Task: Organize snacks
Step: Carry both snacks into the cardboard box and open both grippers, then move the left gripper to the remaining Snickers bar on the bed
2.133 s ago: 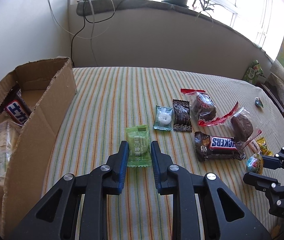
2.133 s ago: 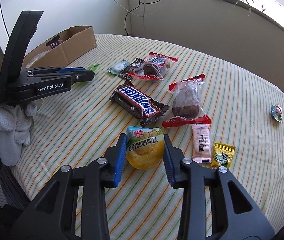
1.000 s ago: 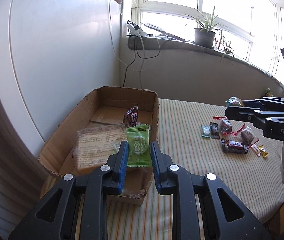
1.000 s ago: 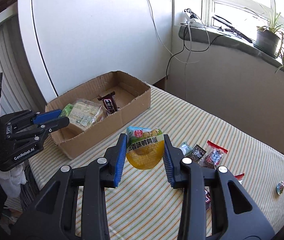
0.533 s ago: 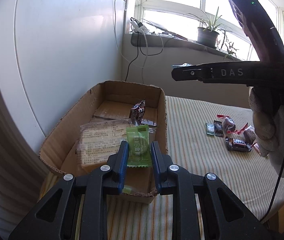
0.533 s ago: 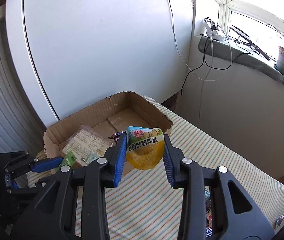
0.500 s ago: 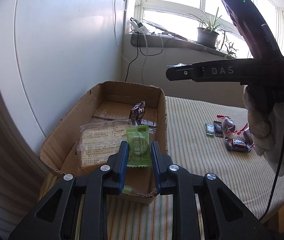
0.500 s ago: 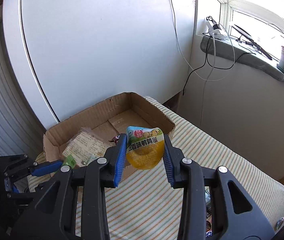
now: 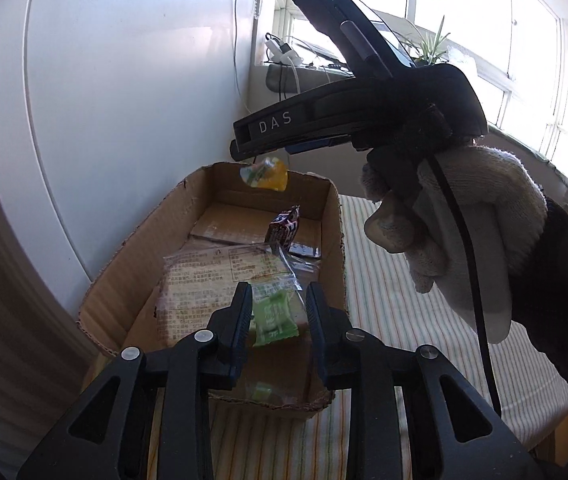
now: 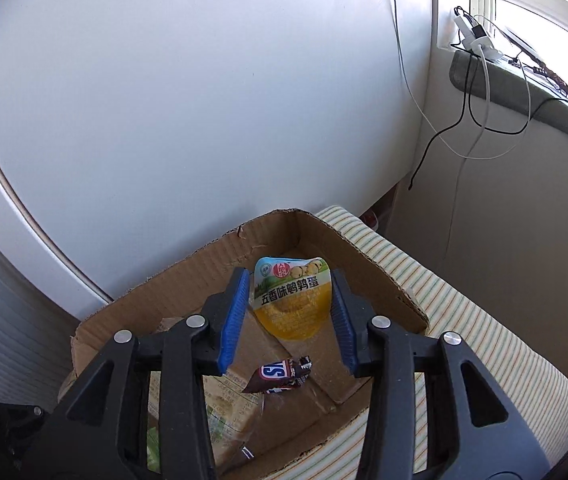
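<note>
Striped tablecloth point(image 9: 384, 308) carries the cardboard box point(image 9: 334, 216), above which both opening grippers, left gripper point(image 9: 277, 320) and right gripper point(image 10: 290, 312), release light, crinkly packets, the green candy packet point(image 9: 273, 314) and yellow egg pouch point(image 10: 292, 300), best pinched at sealed edges

Strong daylight floods in through the window point(image 9: 464, 20), blown out to white glare. The near gripper bodies sit in dark silhouette. Fisheye distortion bends the white wall panel point(image 10: 203, 80) and darkens the corners. Focus is sharp, without motion blur.
</note>
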Demonstrator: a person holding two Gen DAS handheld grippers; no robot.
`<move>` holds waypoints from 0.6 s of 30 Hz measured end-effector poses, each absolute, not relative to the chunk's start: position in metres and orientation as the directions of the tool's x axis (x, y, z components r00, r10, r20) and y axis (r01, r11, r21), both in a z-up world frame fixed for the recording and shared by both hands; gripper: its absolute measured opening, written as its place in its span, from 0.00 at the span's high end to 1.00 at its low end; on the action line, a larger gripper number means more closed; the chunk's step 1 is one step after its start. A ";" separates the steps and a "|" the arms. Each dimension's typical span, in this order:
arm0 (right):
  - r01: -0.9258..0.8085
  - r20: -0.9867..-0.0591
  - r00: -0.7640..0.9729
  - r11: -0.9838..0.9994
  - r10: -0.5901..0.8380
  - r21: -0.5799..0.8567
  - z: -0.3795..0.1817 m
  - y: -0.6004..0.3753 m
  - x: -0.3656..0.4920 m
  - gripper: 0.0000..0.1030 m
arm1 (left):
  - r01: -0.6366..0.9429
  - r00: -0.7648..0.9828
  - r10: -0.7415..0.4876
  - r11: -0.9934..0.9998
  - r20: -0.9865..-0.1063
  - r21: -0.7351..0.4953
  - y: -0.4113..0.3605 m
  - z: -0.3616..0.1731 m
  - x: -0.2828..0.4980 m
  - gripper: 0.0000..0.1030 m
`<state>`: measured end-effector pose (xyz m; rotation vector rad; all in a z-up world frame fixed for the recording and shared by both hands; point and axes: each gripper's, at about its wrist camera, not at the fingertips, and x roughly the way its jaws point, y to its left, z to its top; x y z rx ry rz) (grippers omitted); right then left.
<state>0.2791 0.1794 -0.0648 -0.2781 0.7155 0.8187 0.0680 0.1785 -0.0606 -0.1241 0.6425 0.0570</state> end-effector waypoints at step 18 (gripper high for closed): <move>-0.712 -0.619 0.564 0.702 0.547 -0.030 -0.027 0.089 0.226 0.33 | -0.103 0.822 0.042 0.992 -0.567 -0.077 0.166 -0.036 0.061 0.66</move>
